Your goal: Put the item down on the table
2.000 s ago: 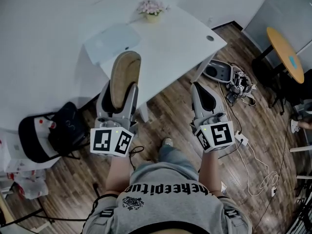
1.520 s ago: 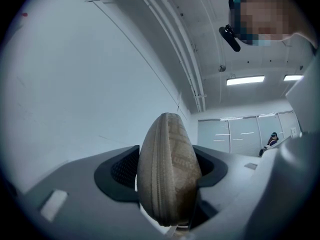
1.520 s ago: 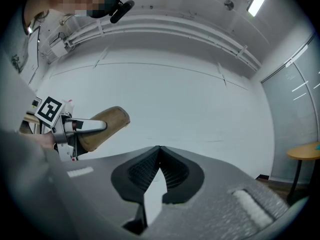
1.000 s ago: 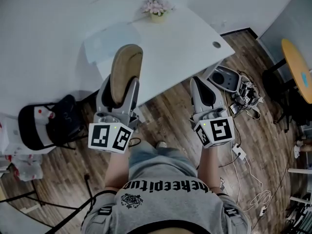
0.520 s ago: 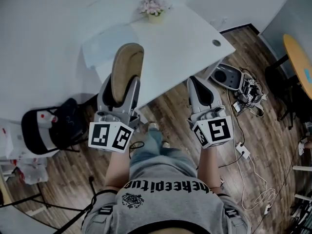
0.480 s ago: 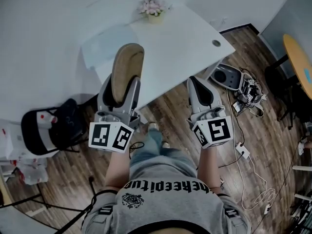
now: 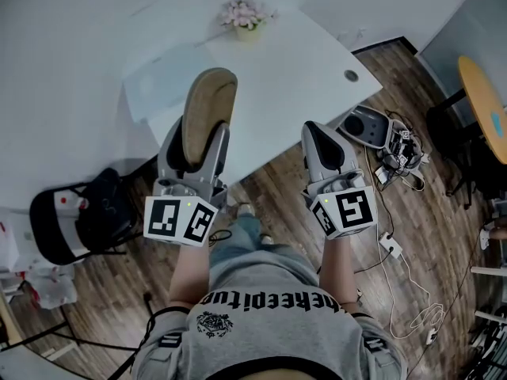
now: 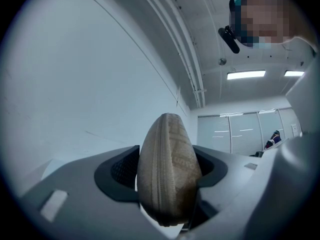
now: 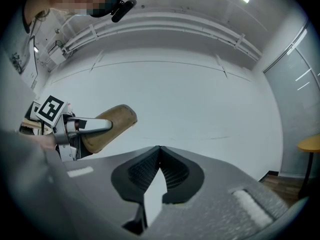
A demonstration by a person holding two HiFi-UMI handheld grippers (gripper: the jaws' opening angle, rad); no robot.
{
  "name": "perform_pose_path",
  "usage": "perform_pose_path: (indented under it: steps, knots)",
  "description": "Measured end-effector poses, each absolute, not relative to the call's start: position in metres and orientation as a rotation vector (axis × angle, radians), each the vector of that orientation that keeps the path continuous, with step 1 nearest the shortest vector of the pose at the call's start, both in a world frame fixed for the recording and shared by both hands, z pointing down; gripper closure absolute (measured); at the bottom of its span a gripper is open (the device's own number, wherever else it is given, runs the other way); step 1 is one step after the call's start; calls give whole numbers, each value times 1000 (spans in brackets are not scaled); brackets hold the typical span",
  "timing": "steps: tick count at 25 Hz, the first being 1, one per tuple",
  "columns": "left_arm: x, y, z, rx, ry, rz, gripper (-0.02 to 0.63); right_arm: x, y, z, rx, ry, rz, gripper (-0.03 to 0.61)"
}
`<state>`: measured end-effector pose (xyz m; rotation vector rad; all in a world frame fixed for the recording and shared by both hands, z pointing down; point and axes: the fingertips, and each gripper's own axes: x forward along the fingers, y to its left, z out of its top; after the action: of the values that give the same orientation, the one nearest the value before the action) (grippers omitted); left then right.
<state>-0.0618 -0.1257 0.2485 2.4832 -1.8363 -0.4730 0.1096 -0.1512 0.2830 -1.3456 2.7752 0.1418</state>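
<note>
A tan oval zipped case (image 7: 204, 113) stands upright in my left gripper (image 7: 192, 137), whose jaws are shut on its lower half. It is held in the air over the near edge of the white table (image 7: 293, 70). In the left gripper view the case (image 8: 167, 171) fills the space between the jaws, zip seam facing the camera. My right gripper (image 7: 321, 145) hovers to the right over the table's near edge, its jaws closed tip to tip with nothing held (image 9: 159, 149). In the right gripper view the case (image 9: 107, 126) shows at the left.
A small pot of pink flowers (image 7: 245, 14) stands at the table's far side, and a pale sheet (image 7: 158, 85) lies on the left part. A black bag on a chair (image 7: 79, 216) is at the left. Cables and a device (image 7: 388, 145) lie on the wooden floor.
Both grippers have come slightly further over the table's near edge as the person steps forward. The left gripper's grip on the case is unchanged.
</note>
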Motion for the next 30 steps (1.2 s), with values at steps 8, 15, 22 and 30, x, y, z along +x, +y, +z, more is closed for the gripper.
perform_pose_path:
  steps: [8,15,22,30]
  knots:
    - [-72,-171,244,2509,-1814,-458,311,98,-193,279,-1370,2766,151,578]
    - [-85,-204,248,2524,-1779,-439,311,83,-224,279,-1394,2759,155,578]
    - [-97,-238,258,2532,-1737,-406,311,68,-253,285,-1429,2766,147,578]
    - [-103,-269,285,2519,-1678,-331,311,57,-279,302,-1479,2784,104,578]
